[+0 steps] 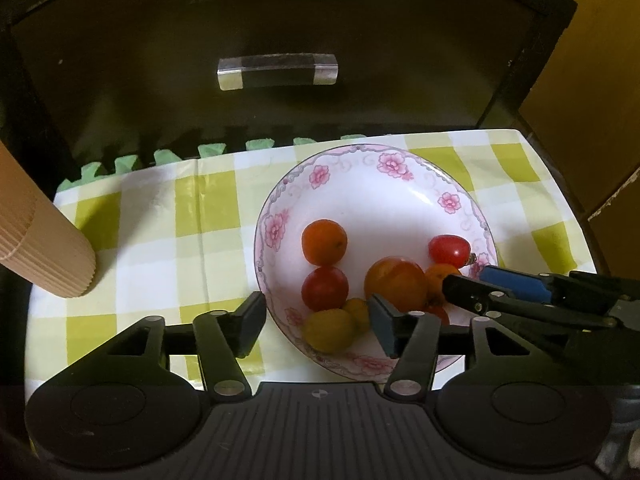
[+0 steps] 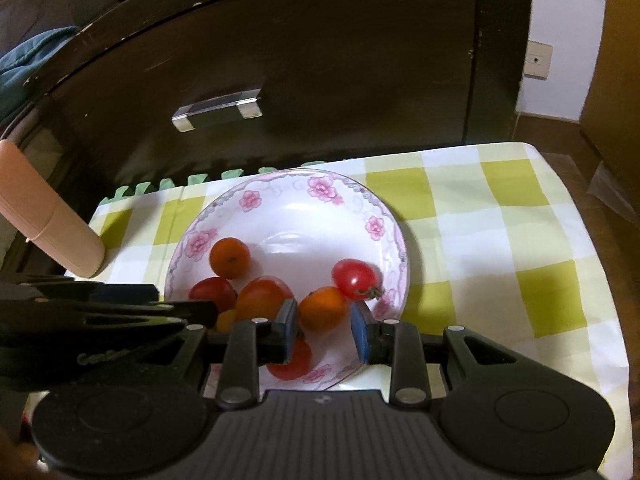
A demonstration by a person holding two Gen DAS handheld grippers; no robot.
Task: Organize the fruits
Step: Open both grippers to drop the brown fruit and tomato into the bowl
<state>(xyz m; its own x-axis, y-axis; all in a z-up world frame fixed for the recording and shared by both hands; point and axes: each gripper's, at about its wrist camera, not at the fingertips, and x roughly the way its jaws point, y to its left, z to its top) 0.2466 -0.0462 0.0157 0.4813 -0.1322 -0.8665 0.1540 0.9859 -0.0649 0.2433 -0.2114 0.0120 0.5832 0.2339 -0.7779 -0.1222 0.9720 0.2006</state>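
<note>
We have all the fruit sitting in a floral-rimmed plate (image 1: 394,168) on a green/white checked cloth (image 1: 152,216), centre of both views.

Contents, left wrist view: orange round fruit (image 1: 324,241) upper left of the pile, dark red plum-like fruit (image 1: 325,288) just below and touching it, two yellow-green fruits (image 1: 328,330) at the near rim, a larger orange-red fruit (image 1: 396,282) mid-plate, a cherry tomato w/ stem (image 1: 449,250) at right. Right wrist view adds a small orange fruit (image 2: 323,308) and a red one (image 2: 290,358) partly hidden under the fingers.

Left gripper (image 1: 316,326): jaws spread wide, nothing between the pads; it straddles the near-left rim, left finger over cloth, right finger over the plate interior.

Right gripper (image 2: 325,330): jaws apart, small orange fruit framed between the pads. Contact cannot be confirmed; a gap appears on the right side, so we read it as not yet gripped.

A tan ribbed cylinder (image 1: 44,248) leans in at the left edge. Dark cabinet w/ clear handle (image 1: 278,70) fills the upper frame.

Handling judgement: the fruits are light, round, smooth-skinned, so they are likely to roll or squirt out if pinched off-centre. Tomato and plum prob. soft; light squeeze only. Take each across its widest middle, pads level. The plate is ceramic, so avoid knocking the rim; neighbours touch, so approach from the open side.
</note>
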